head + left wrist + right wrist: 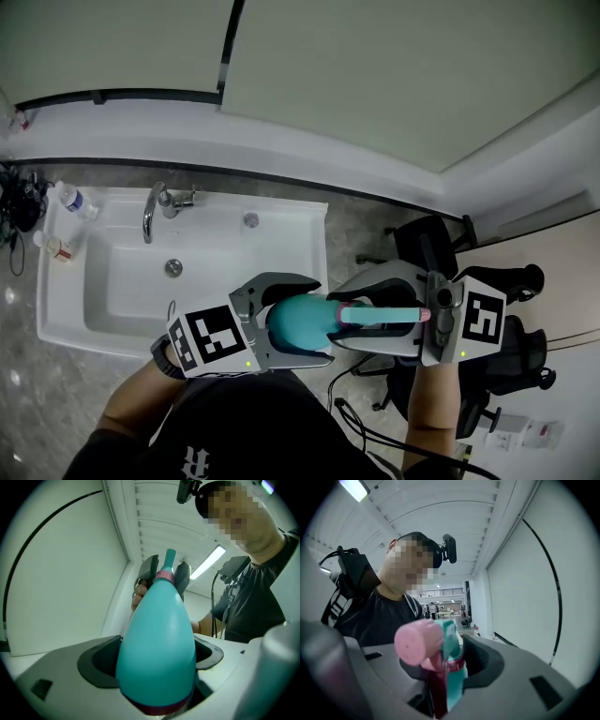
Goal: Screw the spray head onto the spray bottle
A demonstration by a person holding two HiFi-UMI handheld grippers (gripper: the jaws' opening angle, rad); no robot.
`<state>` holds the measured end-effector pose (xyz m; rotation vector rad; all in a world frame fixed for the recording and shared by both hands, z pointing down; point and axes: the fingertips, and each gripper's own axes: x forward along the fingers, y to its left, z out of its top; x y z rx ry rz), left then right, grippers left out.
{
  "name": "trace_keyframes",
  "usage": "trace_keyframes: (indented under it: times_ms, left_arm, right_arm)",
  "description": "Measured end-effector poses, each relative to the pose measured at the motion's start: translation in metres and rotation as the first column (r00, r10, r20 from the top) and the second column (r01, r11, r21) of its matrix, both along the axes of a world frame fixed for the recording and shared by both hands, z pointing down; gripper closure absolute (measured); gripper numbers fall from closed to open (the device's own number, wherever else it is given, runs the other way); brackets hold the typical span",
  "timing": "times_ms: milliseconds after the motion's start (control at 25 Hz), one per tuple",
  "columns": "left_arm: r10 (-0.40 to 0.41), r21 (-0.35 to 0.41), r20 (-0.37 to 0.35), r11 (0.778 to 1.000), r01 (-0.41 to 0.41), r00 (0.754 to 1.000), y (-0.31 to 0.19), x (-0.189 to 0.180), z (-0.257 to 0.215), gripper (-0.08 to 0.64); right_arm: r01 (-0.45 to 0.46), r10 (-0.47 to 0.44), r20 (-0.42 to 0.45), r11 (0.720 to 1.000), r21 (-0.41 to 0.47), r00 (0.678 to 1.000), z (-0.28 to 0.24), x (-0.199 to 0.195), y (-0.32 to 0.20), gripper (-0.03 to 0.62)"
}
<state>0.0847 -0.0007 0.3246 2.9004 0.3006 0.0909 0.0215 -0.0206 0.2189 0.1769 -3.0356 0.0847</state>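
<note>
A teal, egg-shaped spray bottle [295, 323] lies level in front of the person, its fat end in my left gripper [298, 323], which is shut on it. In the left gripper view the bottle [157, 639] fills the jaws, and its neck carries a pink collar [164, 576]. The teal spray head [380, 315] with a pink nozzle sits at that neck. My right gripper [345, 315] is shut on the spray head from the right side. In the right gripper view the spray head [452, 667] stands between the jaws with its pink nozzle [419, 641] toward the camera; the bottle is hidden behind it.
A white sink [66, 314] with a chrome tap [155, 211] lies at the left on a grey stone counter. Two small bottles [73, 199] stand by its left rim. Black office chairs [431, 244] and cables are on the floor at the right.
</note>
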Motion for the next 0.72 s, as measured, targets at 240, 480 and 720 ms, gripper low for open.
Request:
trace_keyframes:
  times_ms: [240,480,720]
  left_arm:
    - [-0.148,0.085,-0.021,0.985,0.150,0.989,-0.015,-0.001,-0.008,0.126]
    - [-0.445,0.208,-0.043,0.872,0.444,0.894,-0.048,-0.007,-0.010,0.127]
    - [-0.603,0.233,0.073,0.785,0.574,0.795,-0.075,-0.004,0.027,0.130]
  right_arm:
    - [-0.171,0.171,0.032,0.985,0.026,0.985,-0.008,0.004,-0.011,0.453]
    - [-0.484,0.484,-0.014,0.874,-0.048,0.875,-0.003,0.013,-0.040,0.454]
    - [-0.756,0.773,-0.076,0.588,-0.287,0.630,0.036,0.044,-0.080,0.454]
